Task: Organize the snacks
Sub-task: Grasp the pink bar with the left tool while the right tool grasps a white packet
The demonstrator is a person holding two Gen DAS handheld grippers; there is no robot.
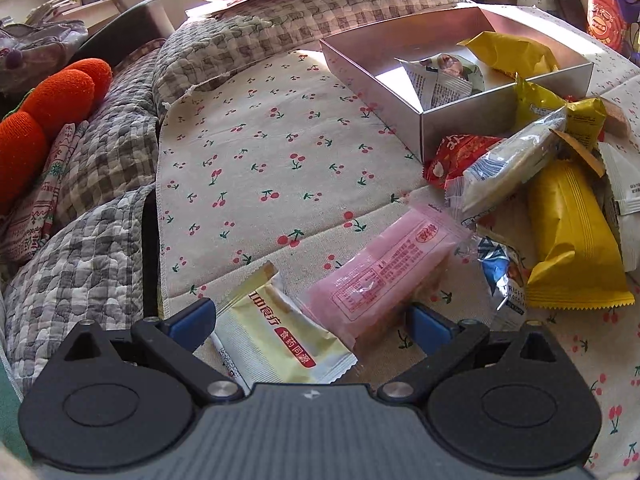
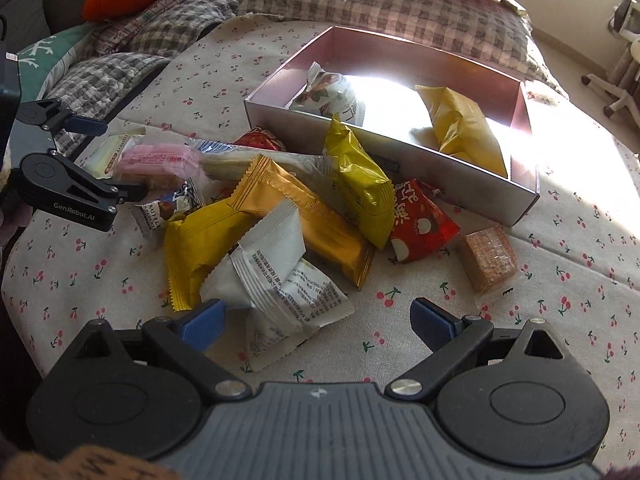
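A silver box (image 2: 384,142) (image 1: 376,80) sits on the cherry-print cloth with a yellow packet (image 2: 460,128) and a white printed packet (image 2: 328,92) inside. A pile of snack packets lies in front of it. My left gripper (image 1: 312,320) is open, its jaws either side of a pink packet (image 1: 380,272) and a cream packet (image 1: 276,332). It also shows in the right wrist view (image 2: 108,160). My right gripper (image 2: 316,316) is open just above a white packet (image 2: 280,276) at the pile's near edge.
Yellow (image 2: 200,244), gold (image 2: 304,212) and red (image 2: 420,220) packets and a wafer block (image 2: 488,260) lie loose. Checked quilts (image 1: 100,152) and orange knitted cushions (image 1: 52,108) border the cloth at left and back.
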